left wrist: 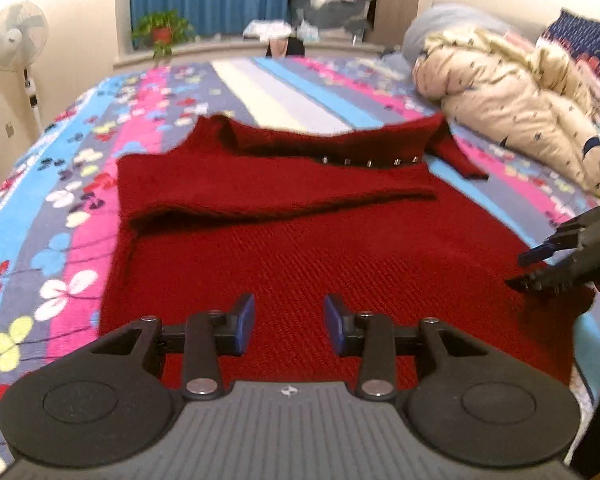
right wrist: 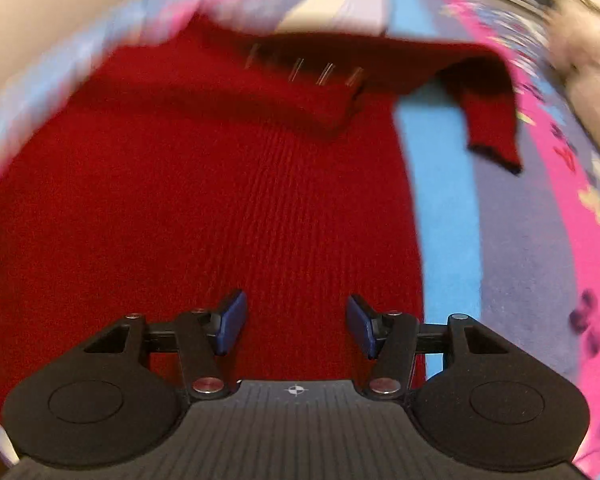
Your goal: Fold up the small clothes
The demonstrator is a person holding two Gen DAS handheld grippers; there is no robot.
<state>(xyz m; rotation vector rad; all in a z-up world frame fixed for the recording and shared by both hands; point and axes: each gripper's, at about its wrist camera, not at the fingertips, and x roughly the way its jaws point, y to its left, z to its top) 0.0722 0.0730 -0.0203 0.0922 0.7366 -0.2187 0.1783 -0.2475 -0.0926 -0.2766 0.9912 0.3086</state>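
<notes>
A dark red knit sweater [left wrist: 300, 240] lies flat on the bed, one sleeve folded across its chest and the other sleeve [left wrist: 456, 152] trailing off at the far right. A row of small metal studs [left wrist: 368, 162] runs near the collar. My left gripper [left wrist: 289, 324] is open and empty, hovering over the sweater's near hem. My right gripper [right wrist: 296, 324] is open and empty over the sweater's [right wrist: 204, 200] right part; it also shows in the left wrist view [left wrist: 540, 264] near the sweater's right edge. The right wrist view is motion-blurred.
The bed has a striped floral cover [left wrist: 60, 208] in blue, pink and grey. A cream quilted duvet [left wrist: 508, 92] is piled at the far right. A standing fan [left wrist: 16, 40] is at the left wall, a potted plant [left wrist: 162, 32] on the sill.
</notes>
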